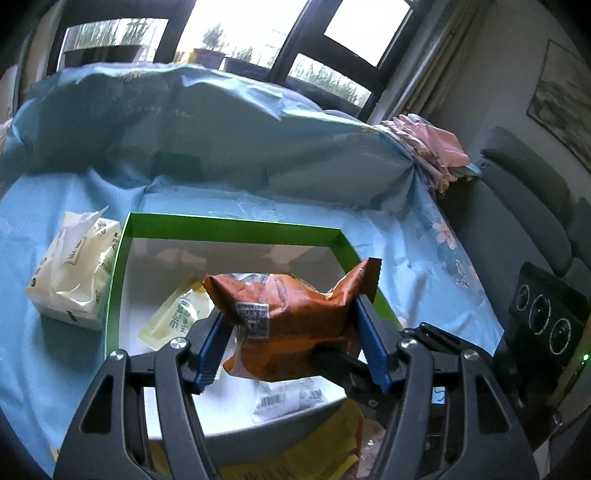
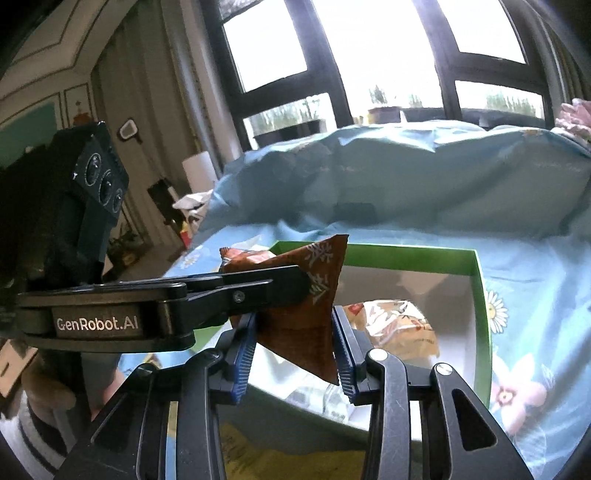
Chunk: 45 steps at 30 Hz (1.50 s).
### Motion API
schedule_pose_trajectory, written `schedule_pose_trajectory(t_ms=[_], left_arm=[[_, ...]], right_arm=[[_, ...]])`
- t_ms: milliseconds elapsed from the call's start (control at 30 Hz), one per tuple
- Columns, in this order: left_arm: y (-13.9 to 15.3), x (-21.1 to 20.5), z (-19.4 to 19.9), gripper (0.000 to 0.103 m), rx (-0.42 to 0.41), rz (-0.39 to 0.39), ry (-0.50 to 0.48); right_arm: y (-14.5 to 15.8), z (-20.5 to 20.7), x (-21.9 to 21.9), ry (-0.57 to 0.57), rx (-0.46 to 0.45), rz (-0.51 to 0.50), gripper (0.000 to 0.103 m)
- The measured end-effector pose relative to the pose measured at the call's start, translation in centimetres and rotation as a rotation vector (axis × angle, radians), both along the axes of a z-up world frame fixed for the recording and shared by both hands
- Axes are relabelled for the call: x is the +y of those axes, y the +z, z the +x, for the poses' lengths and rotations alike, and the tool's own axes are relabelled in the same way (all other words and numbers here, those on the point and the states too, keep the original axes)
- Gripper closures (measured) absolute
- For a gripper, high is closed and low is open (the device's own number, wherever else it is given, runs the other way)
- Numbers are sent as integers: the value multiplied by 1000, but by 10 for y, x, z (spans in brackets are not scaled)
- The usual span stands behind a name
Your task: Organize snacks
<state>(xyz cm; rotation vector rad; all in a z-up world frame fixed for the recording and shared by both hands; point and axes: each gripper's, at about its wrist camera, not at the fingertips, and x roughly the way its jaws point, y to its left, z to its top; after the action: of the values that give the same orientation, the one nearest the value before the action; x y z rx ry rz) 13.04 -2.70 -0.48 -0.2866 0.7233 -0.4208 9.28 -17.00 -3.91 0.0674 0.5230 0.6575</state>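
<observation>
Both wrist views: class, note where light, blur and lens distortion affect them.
Left wrist view: blown-out window, bowed frames, dark rounded corners; orange-brown foil snack packet sharp. Right wrist view: same window glare, blue quilt soft, packet in shadow.

An orange-brown snack packet [image 1: 291,325] hangs crumpled above the green-rimmed box [image 1: 236,227], barcode label facing out. Inside the box, a pale green packet [image 1: 177,317] lies near its left wall.
</observation>
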Motion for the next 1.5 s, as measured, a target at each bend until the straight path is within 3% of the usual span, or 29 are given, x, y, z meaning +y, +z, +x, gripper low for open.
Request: schedule_pose_trajectory(t_ms=[667,867,1000,1100,1200,1333,1500], left_arm=[[-29,-3,24,34,119,-13,52],[-28,0,23,21,119,-10,78],[-23,8,20,18,105,-15,99],[-16,15,16,11,89,-15,121],[-10,19,13,11,74,-11,133],[-3,18,7,2,57,13,137],[0,11,-2,1,45,63,134]], right_arm=[[-26,26,-1,-44,114,-7,62],[-27,28,-3,-86,117,-21,48],[-23,28,-14,-112,110,-4,47],[-17,27,-30,-152,99,27,44],[-11,26,-54,-198,95,85,38],[-9,25,-82,-262,105,148,36],[-9,20,-101,-286,125,202,36]])
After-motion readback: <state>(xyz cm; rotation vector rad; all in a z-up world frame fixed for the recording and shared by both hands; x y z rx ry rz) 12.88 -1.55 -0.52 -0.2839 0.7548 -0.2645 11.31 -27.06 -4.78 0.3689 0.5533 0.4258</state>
